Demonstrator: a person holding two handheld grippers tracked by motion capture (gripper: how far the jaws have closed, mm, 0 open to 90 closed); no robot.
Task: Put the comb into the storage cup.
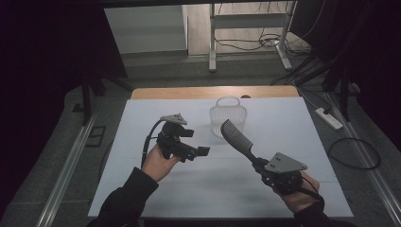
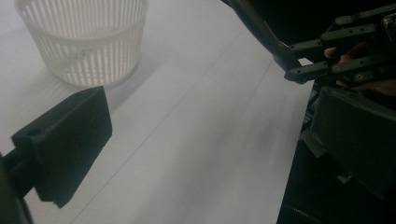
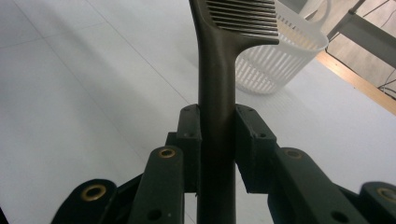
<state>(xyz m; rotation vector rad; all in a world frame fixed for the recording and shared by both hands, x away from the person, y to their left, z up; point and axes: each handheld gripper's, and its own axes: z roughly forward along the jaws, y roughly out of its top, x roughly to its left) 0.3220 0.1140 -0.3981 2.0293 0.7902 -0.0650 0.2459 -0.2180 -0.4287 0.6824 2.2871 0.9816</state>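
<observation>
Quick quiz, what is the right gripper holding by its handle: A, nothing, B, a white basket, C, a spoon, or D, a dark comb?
D: in the right gripper view the right gripper has both jaws pressed on the handle of the dark comb, whose teeth point toward the white basket.

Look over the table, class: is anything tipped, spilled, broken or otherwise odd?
Nothing stands out. The white basket stands upright near the far edge of the table, with no spill or damage to be seen. The dark comb is held by its handle in the right gripper, above the table. The left gripper is open and holds nothing.
</observation>
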